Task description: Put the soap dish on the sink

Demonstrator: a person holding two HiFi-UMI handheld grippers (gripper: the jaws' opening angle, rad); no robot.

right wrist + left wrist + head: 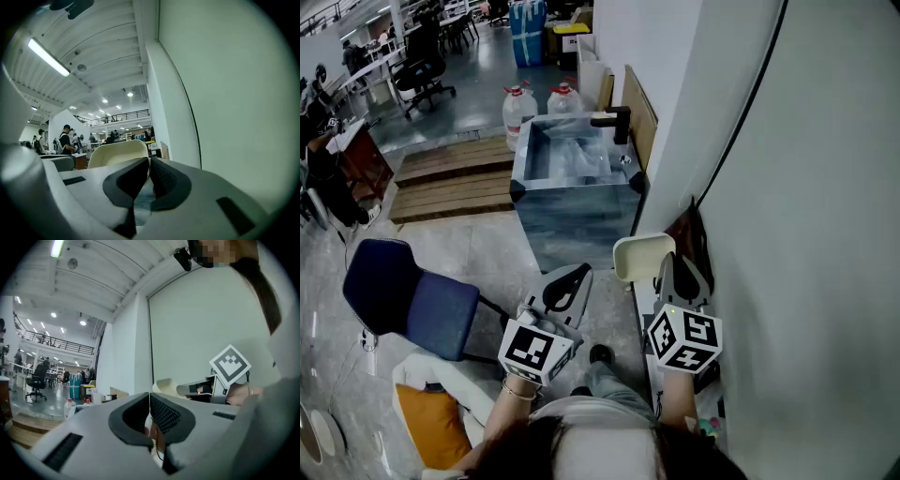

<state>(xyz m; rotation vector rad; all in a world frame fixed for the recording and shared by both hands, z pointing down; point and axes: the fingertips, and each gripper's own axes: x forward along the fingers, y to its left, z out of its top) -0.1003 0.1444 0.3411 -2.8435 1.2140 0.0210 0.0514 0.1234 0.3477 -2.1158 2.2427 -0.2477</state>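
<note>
Soap dish (pixel 639 255), cream and shallow, is held up in the air by the right gripper (pixel 672 264), whose jaws pinch its near edge close to the white wall (pixel 787 234). It is well short of the grey sink (pixel 572 220), which stands ahead on the floor with a black faucet (pixel 616 120) at its back corner. Beside it, the left gripper (pixel 573 281) has its jaws pressed together with nothing between them. A blue chair (pixel 412 300) stands to the left.
</note>
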